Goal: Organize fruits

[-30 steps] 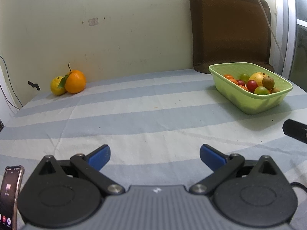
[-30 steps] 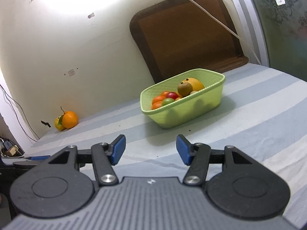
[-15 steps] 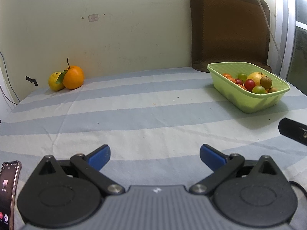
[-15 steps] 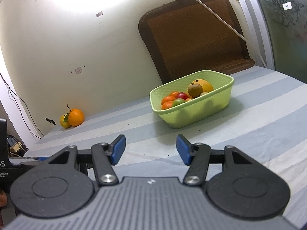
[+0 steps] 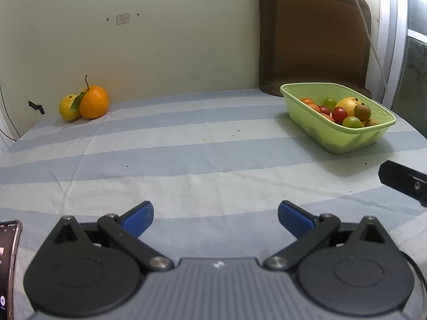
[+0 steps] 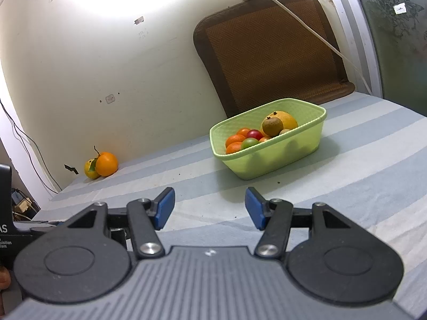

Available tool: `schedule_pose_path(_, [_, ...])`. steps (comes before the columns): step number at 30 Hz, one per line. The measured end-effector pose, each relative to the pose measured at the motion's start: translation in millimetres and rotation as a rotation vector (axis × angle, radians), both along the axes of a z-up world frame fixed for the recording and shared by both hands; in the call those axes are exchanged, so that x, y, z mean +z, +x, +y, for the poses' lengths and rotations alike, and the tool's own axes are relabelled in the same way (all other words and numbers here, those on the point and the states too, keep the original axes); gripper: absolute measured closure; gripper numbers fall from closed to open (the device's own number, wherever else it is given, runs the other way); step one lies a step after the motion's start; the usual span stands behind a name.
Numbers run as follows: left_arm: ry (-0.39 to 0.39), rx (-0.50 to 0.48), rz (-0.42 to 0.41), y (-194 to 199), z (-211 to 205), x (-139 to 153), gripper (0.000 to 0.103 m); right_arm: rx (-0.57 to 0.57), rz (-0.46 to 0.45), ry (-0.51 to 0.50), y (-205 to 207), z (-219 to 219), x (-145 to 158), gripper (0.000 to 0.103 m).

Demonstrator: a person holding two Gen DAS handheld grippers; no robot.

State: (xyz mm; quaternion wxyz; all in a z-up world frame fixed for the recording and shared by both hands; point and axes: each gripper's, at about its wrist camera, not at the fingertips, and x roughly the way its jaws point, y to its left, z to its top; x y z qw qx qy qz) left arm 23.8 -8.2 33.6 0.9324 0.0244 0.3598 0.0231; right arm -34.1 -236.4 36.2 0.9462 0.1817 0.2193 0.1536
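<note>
A light green basket (image 5: 344, 140) (image 6: 280, 157) on the striped tablecloth holds several small fruits: orange, red, green and a brown one against a big yellow one. An orange (image 5: 94, 102) (image 6: 106, 164) with a stem and leaf rests beside a yellow fruit (image 5: 68, 108) (image 6: 90, 170) at the far left, against the wall. My left gripper (image 5: 215, 216) is open over bare cloth, far from both. My right gripper (image 6: 210, 208) is open too, with nothing between its fingers, and the basket lies a little ahead of it to the right.
A brown woven cushion (image 5: 315, 40) (image 6: 269, 53) leans on the wall behind the basket, with a white cable (image 6: 307, 26) across it. A phone (image 5: 8, 261) stands at the left edge. The black body of the other gripper (image 5: 403, 181) shows at the right.
The right wrist view has shifted: the basket and the orange pair now sit further right in it. In the left wrist view the scene moved only slightly.
</note>
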Motion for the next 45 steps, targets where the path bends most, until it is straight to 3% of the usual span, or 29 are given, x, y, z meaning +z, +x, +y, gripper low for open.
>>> schedule_pose_path(35, [0.001, 0.022, 0.009, 2.3, 1.7, -3.9, 0.000, -0.001, -0.001, -0.011, 0.5, 3.3, 1.3, 0.042])
schedule_pose_path(45, [-0.040, -0.027, 0.014, 1.5, -0.1, -4.3, 0.000, -0.002, -0.001, -0.014, 0.4, 3.8, 1.3, 0.042])
